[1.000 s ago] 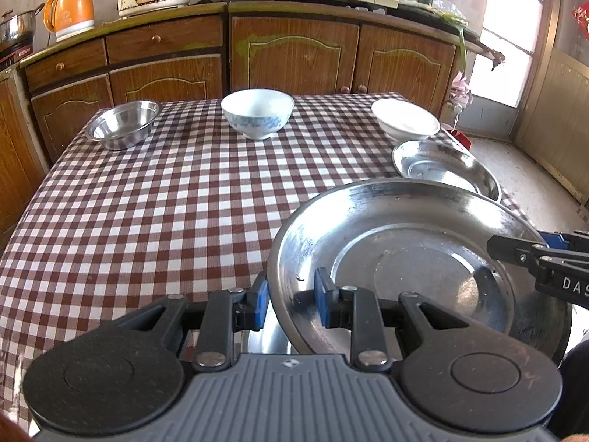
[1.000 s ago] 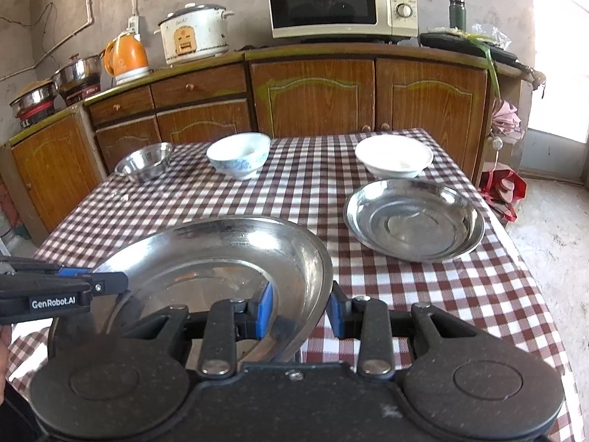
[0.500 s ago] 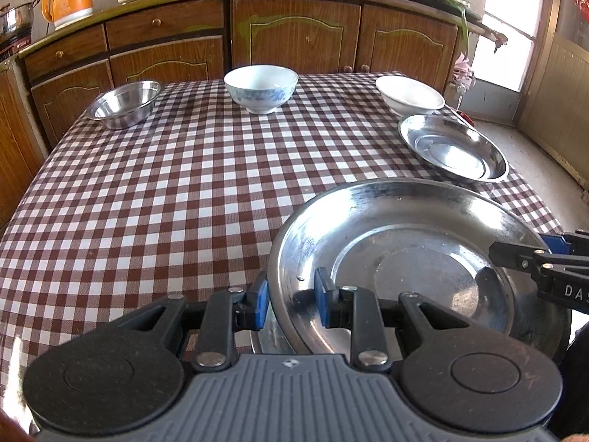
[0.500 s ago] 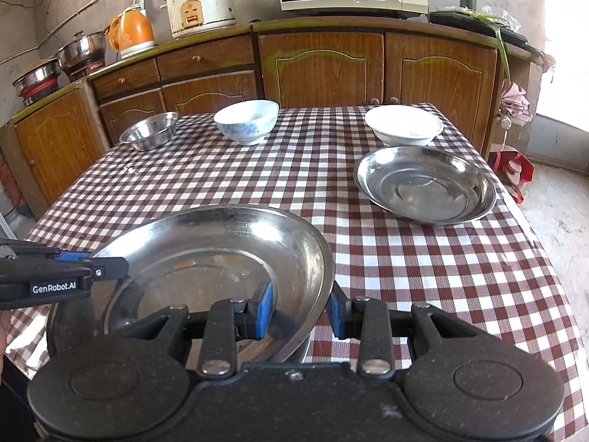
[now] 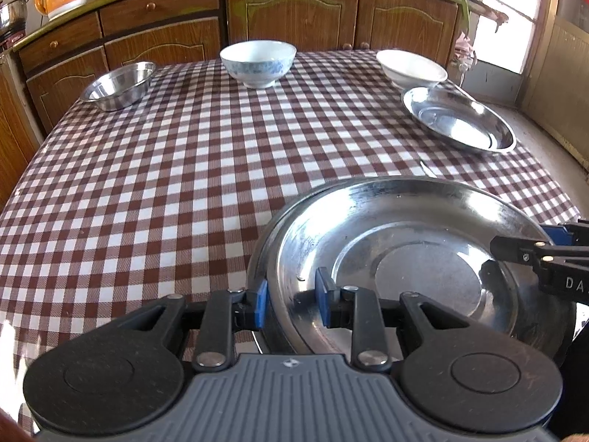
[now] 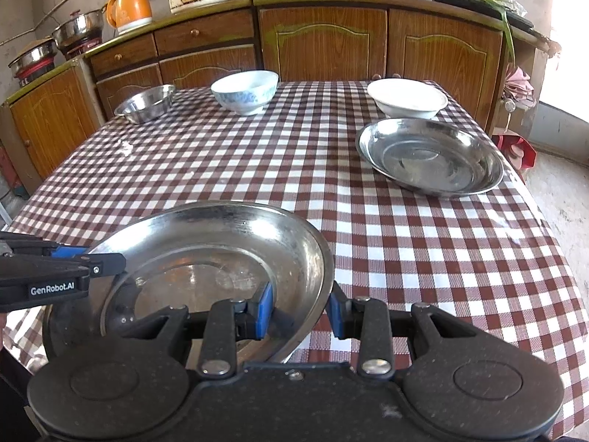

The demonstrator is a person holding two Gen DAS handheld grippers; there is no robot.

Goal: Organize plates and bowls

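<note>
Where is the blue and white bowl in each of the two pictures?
Left wrist view: the blue and white bowl stands at the table's far edge, top middle of the picture.
Right wrist view: the same bowl is at the far edge, upper left of middle.
Shared landmark: the small steel bowl stands to its left in both.

Open tablecloth (image 5: pixel 176 169) ahead; bowls (image 5: pixel 257 59) probably clear.

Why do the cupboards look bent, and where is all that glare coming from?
Left wrist view: the wide lens bows the cupboards and table edge; the window is washed out white, and the held steel plate shows bright streaks. Right wrist view: the same bending; daylight blows out the right edge, the far steel plate glints, and everything stays reasonably sharp.
</note>
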